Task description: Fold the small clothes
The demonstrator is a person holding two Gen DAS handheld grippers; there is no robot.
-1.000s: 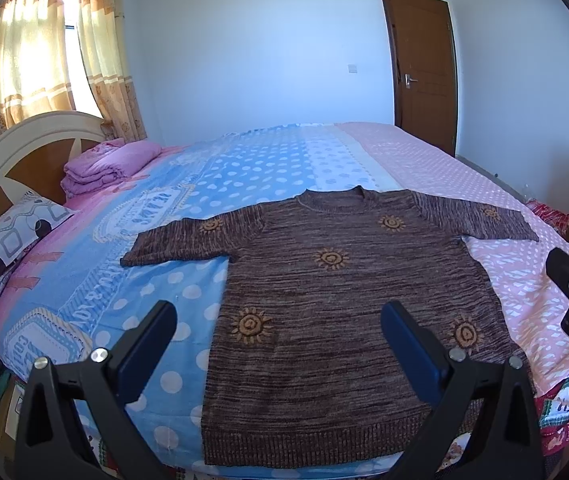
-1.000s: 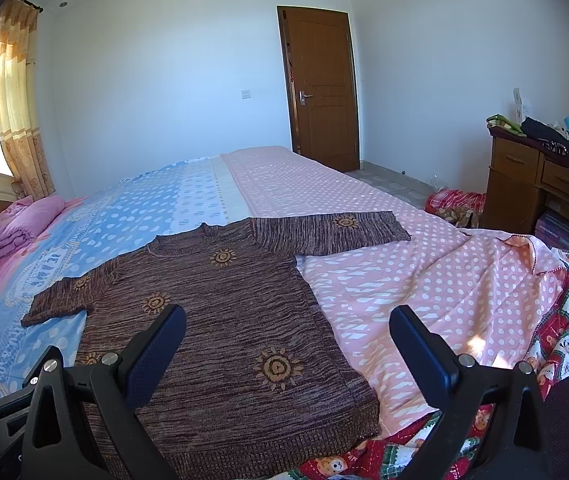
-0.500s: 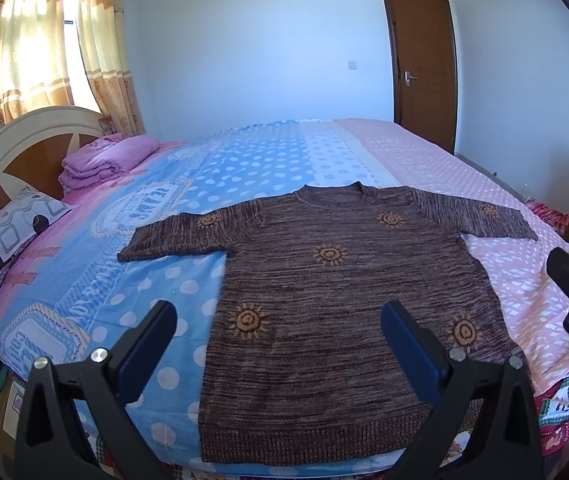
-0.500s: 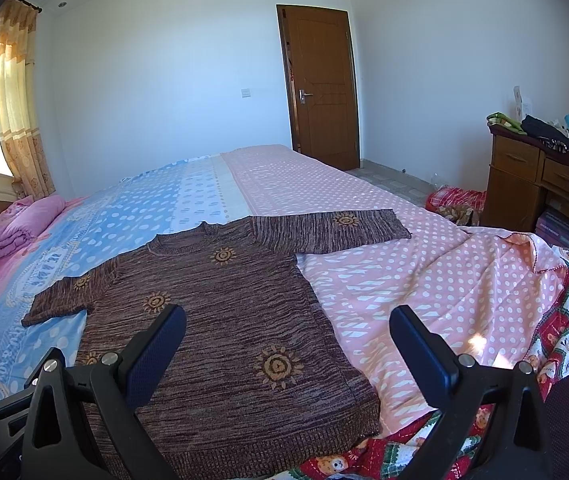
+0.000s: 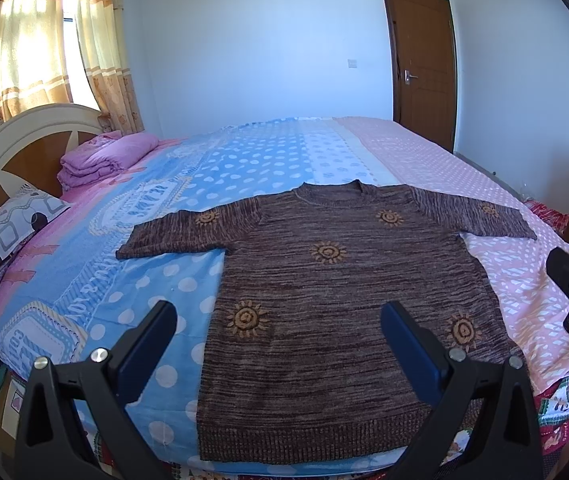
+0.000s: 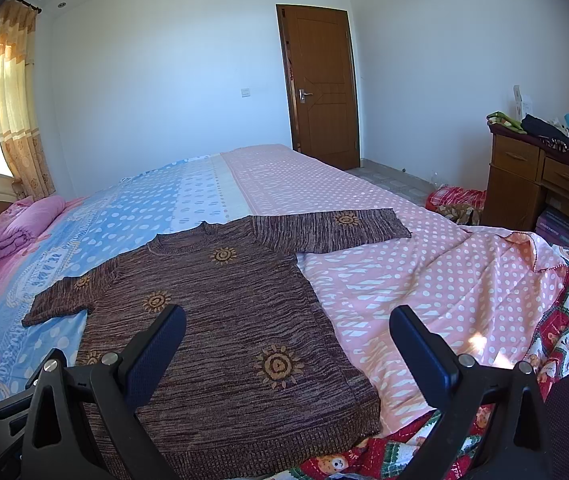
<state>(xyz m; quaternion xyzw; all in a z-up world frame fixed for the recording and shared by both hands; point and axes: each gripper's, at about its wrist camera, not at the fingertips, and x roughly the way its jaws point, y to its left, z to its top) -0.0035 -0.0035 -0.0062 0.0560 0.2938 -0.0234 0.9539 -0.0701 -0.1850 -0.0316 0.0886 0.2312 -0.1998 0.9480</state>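
Sweater (image 5: 336, 288), brown knit with orange sun motifs, lay flat face-up on bed (image 5: 244, 168); hem at near edge, collar pointing away, sleeves spread left and right. Lettering printed on blue sheet (image 5: 84, 276) too blurred to read. Left tool (image 5: 278, 320) wide open, empty, above hem. Right tool (image 6: 288, 320) wide open, empty, over sweater's right side.

Printed lettering runs across the blue part of the bedsheet (image 5: 96, 272), inside badge-like patches and along curved bands, but it lies upside down and warped, so no word can be read with certainty. Nothing else carries legible writing.
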